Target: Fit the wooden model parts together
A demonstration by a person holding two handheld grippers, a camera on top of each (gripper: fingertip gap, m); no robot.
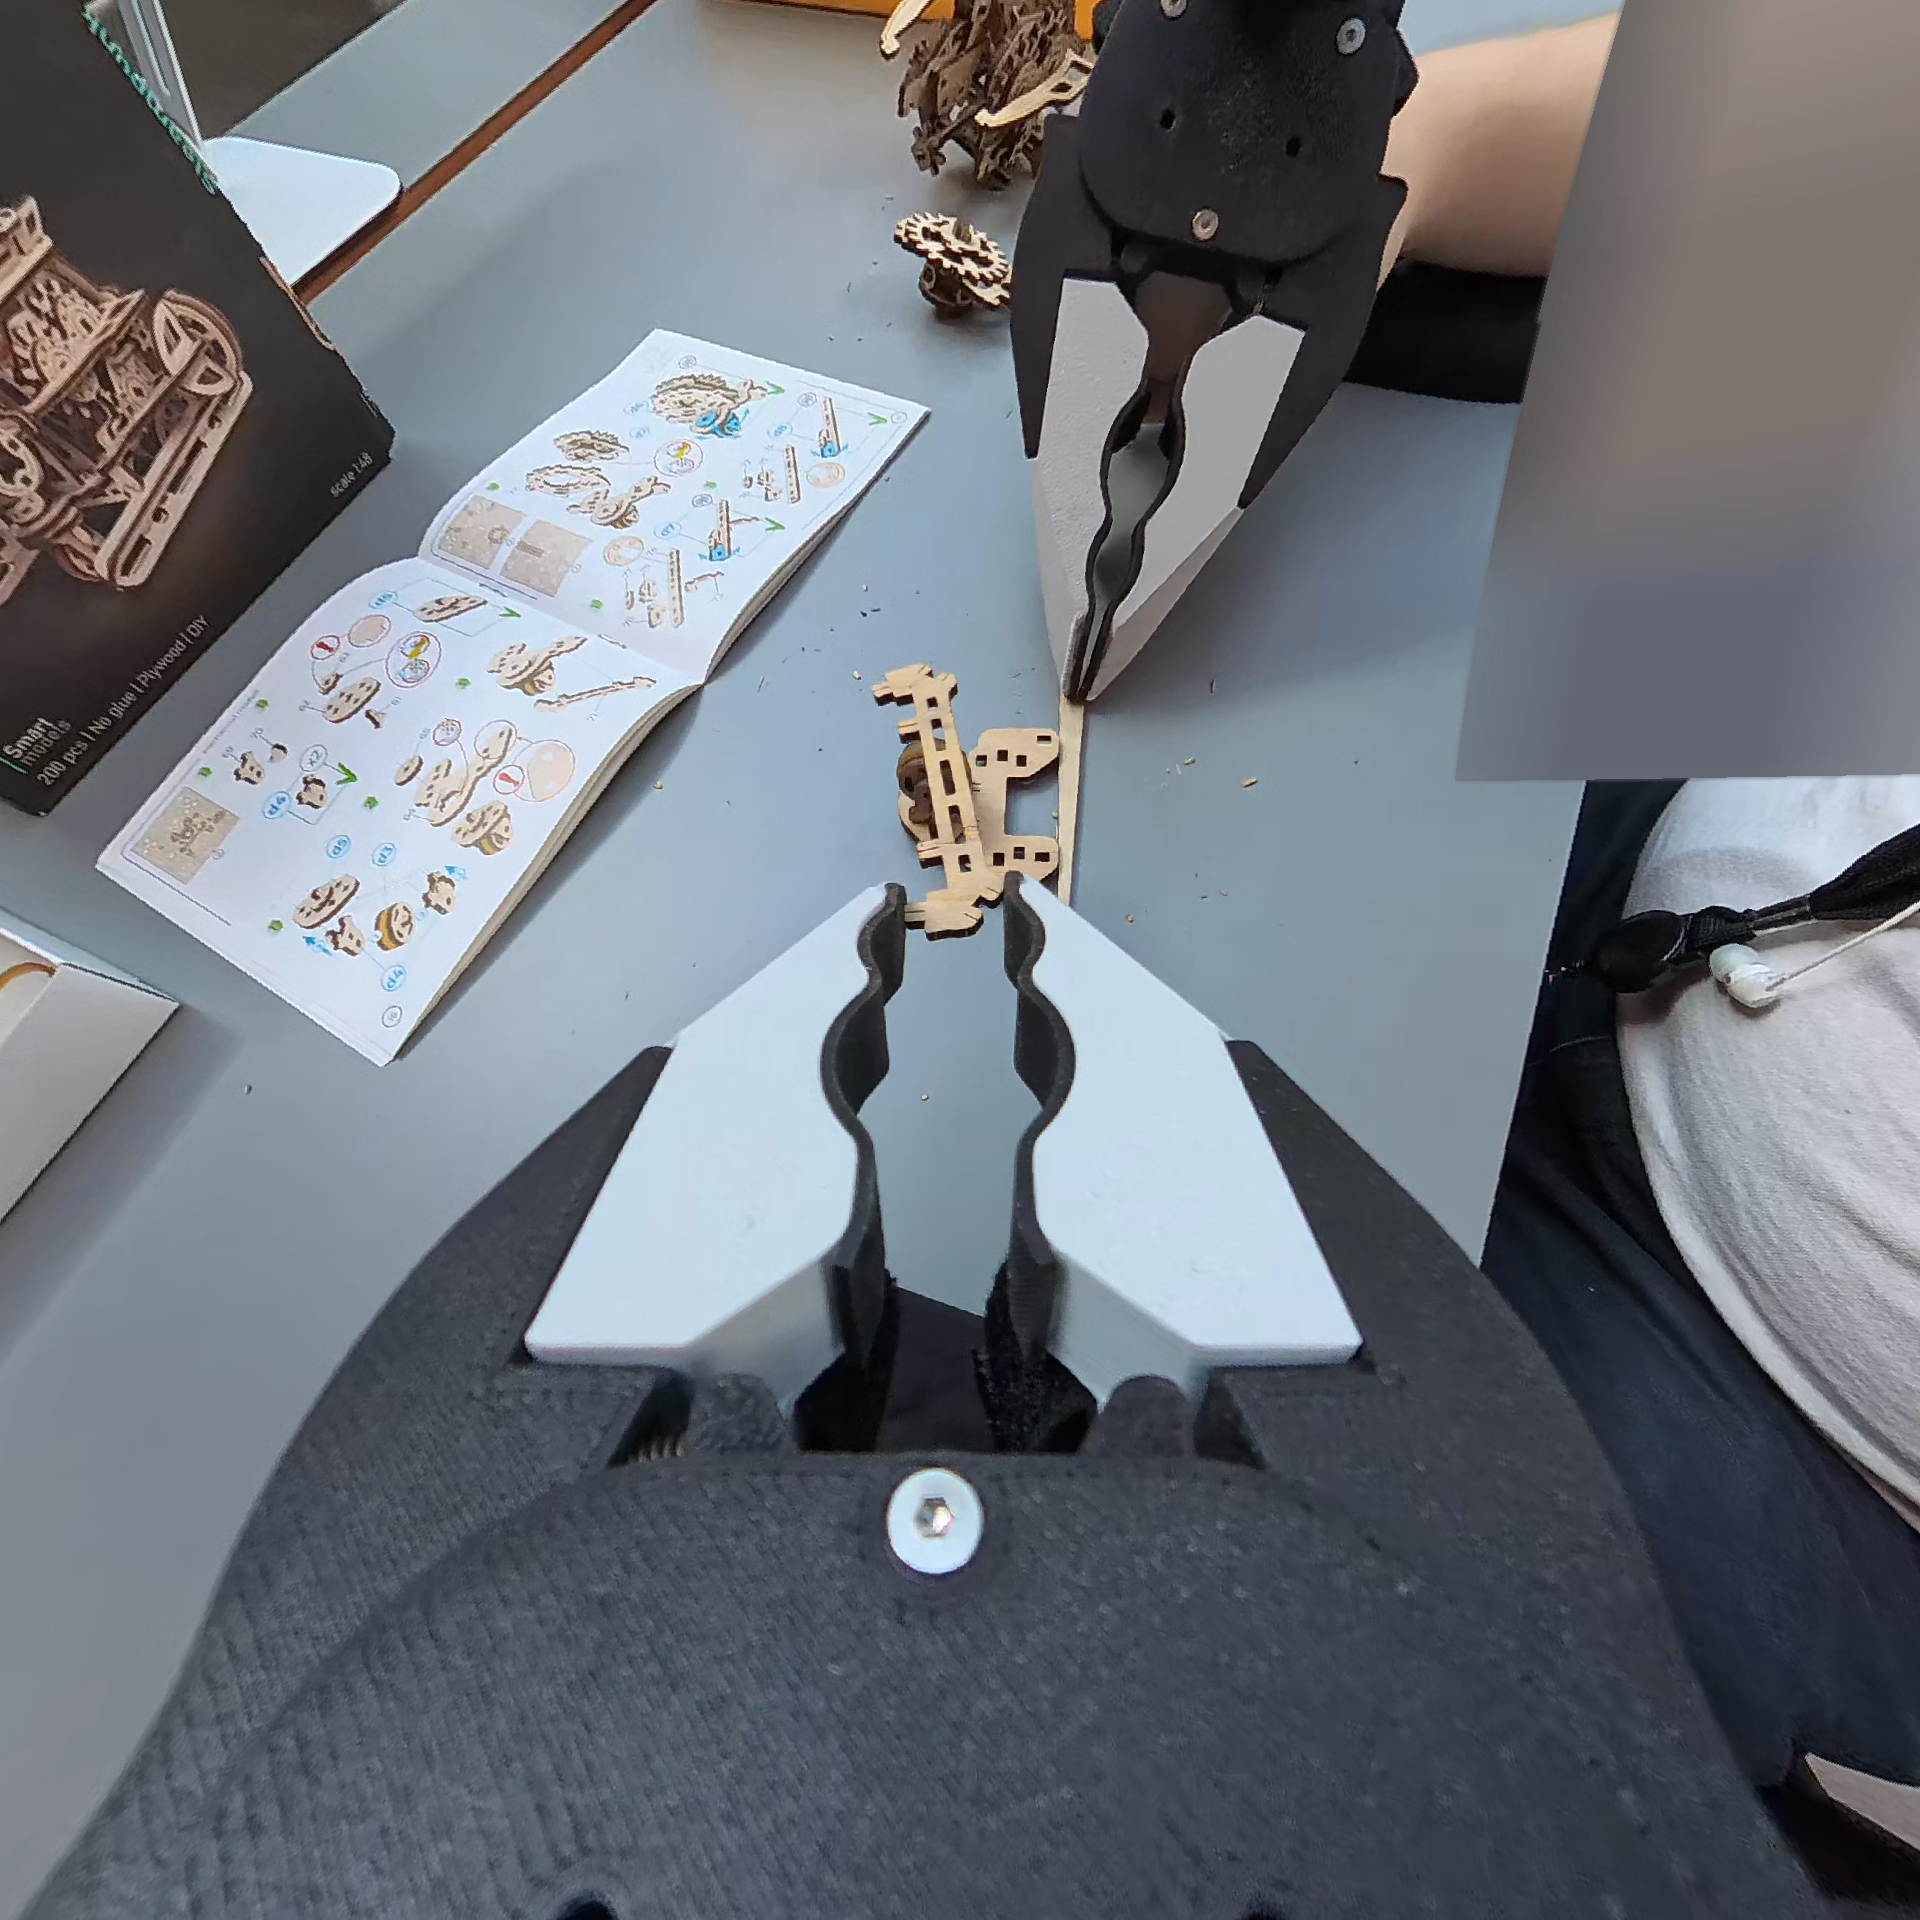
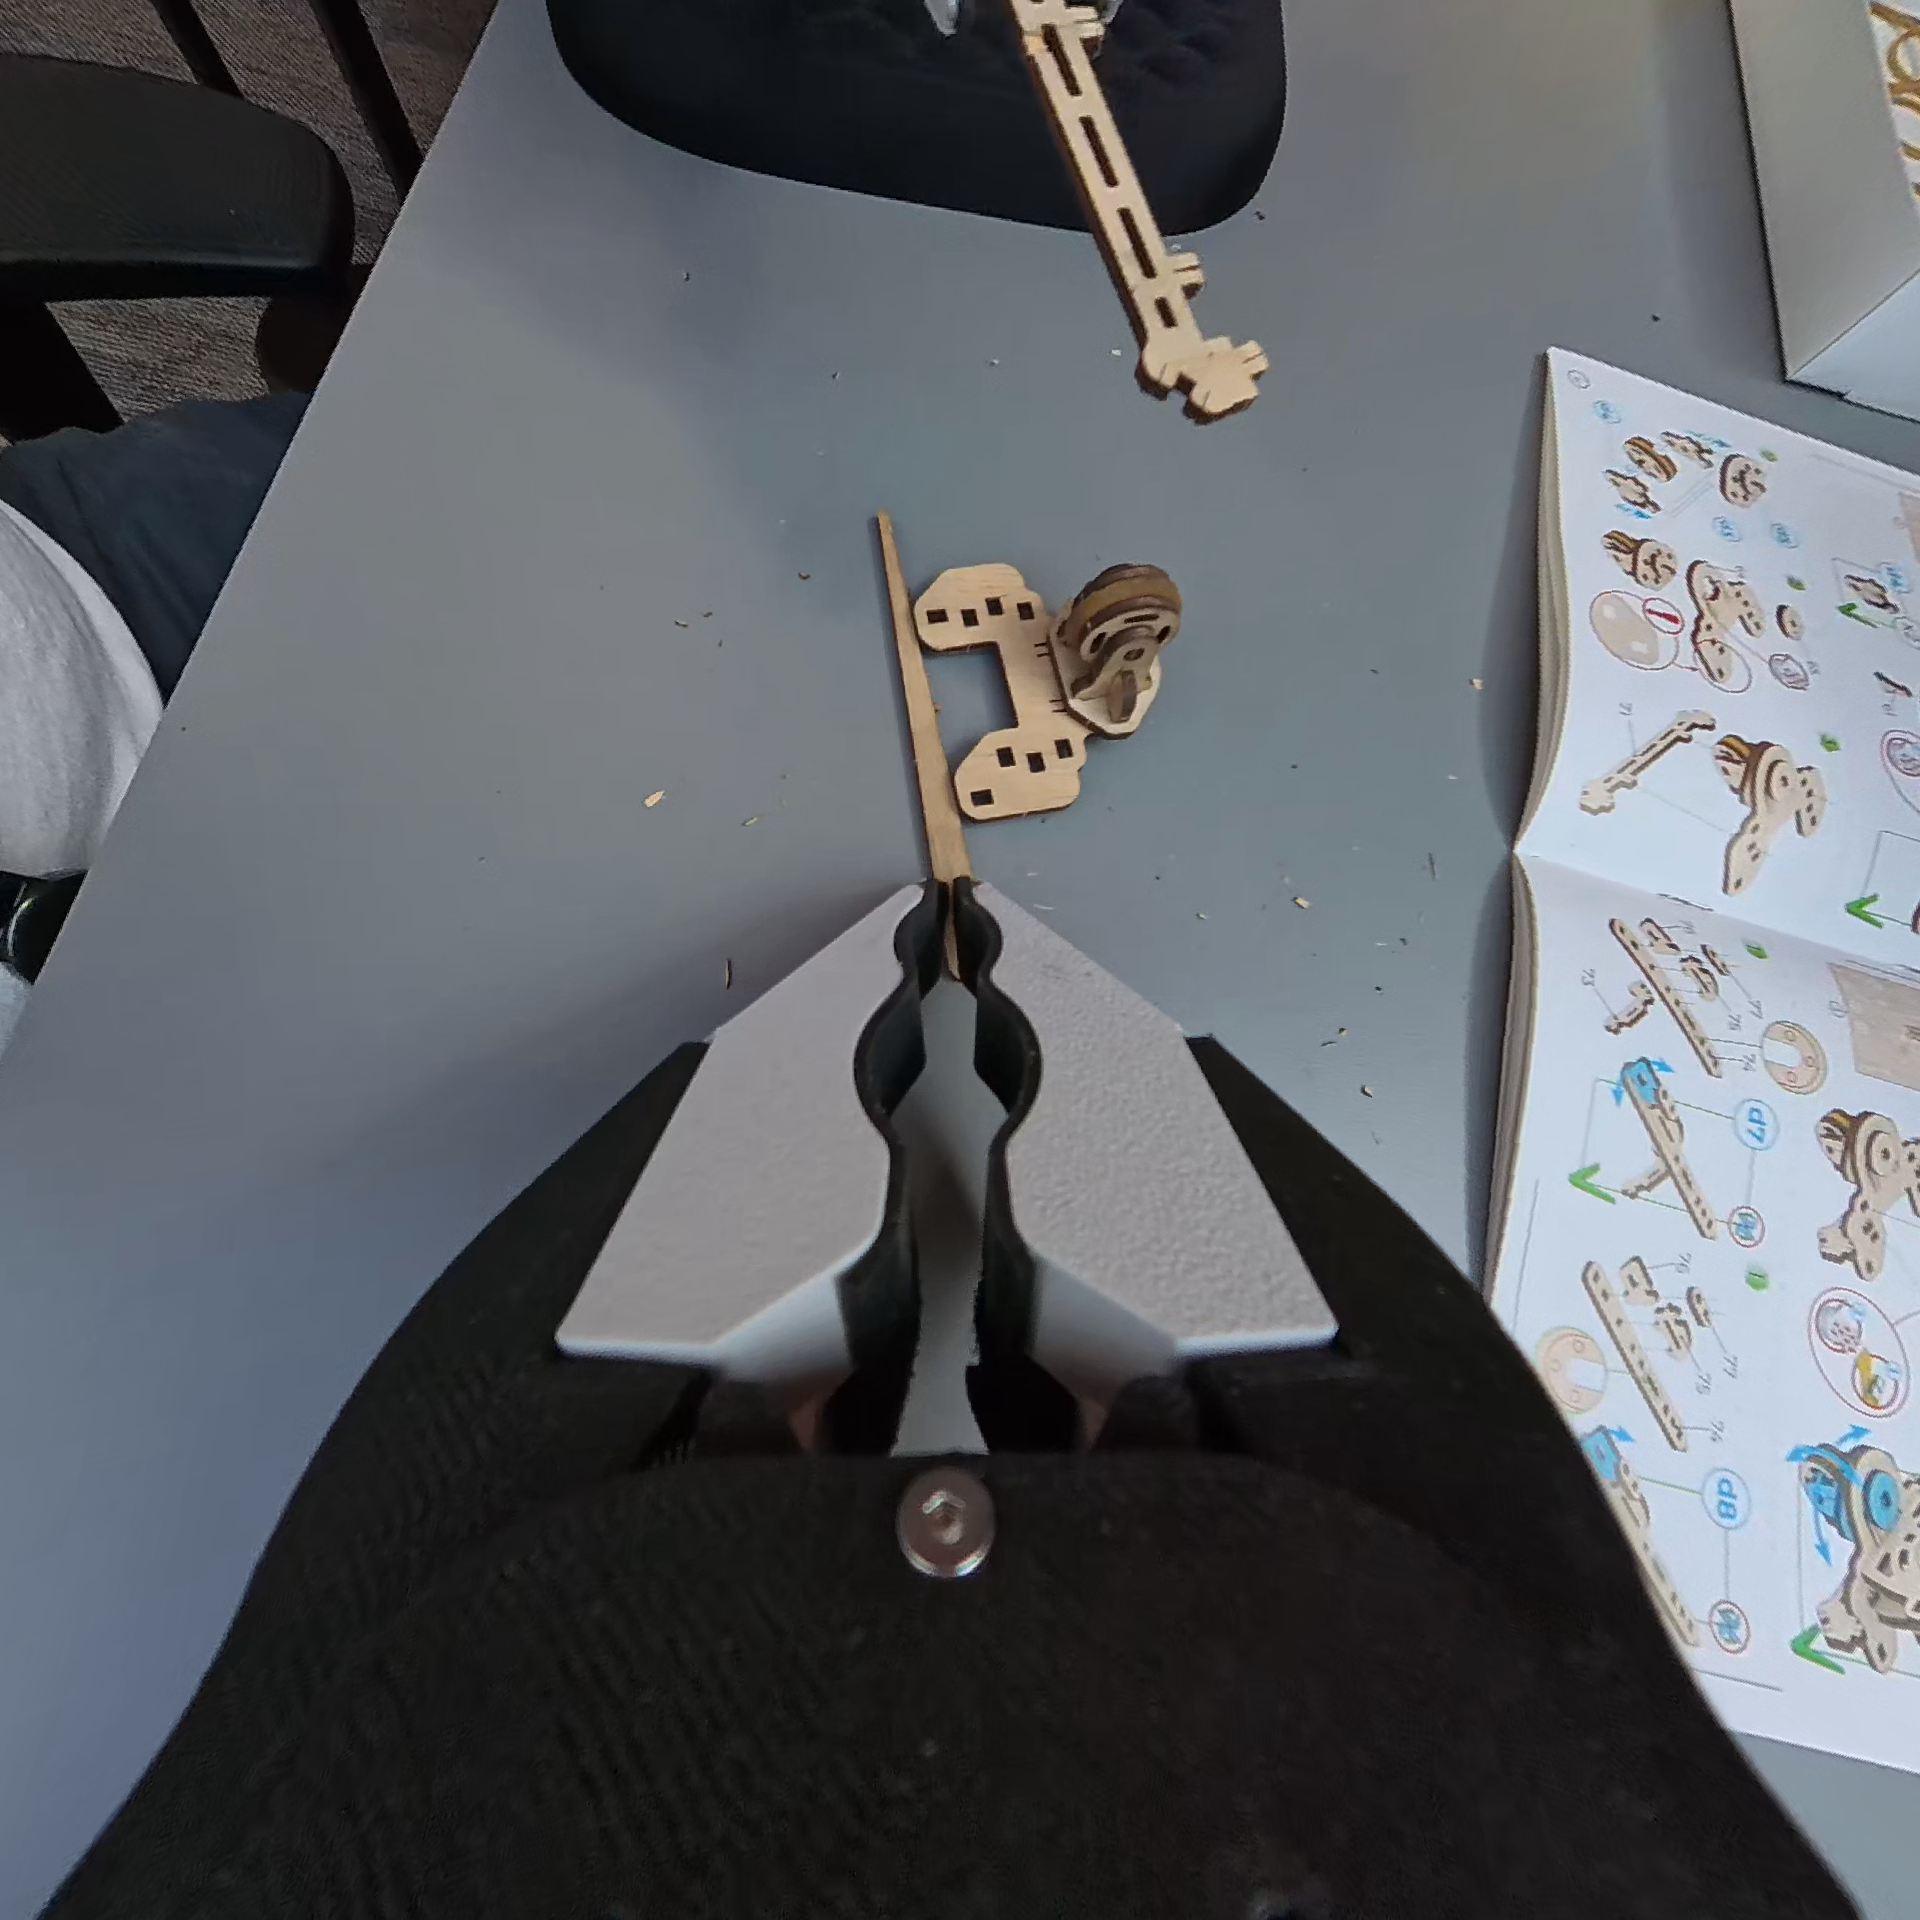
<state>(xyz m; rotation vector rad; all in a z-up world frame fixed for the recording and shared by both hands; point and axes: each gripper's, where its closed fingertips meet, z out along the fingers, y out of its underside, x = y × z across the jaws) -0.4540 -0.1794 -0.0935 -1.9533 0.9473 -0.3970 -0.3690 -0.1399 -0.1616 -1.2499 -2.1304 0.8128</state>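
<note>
Left gripper [image 1: 951,909]: jaws part open, tips pinching the near end of a long slotted wooden strip [image 2: 1132,208], holding it up off the grey table [image 2: 520,520].
Right gripper [image 2: 951,899]: jaws nearly closed, clamped on a thin wooden stick [image 2: 920,707] that points forward.
Bracket piece [image 2: 1003,691]: flat C-shaped plate with square holes and a little wheel on one side, lying on the table right beside the stick.
Instruction booklet [image 1: 520,675]: open, off to the side.
Further back: loose gears [image 1: 951,255], then a half-built wooden model [image 1: 987,94].
</note>
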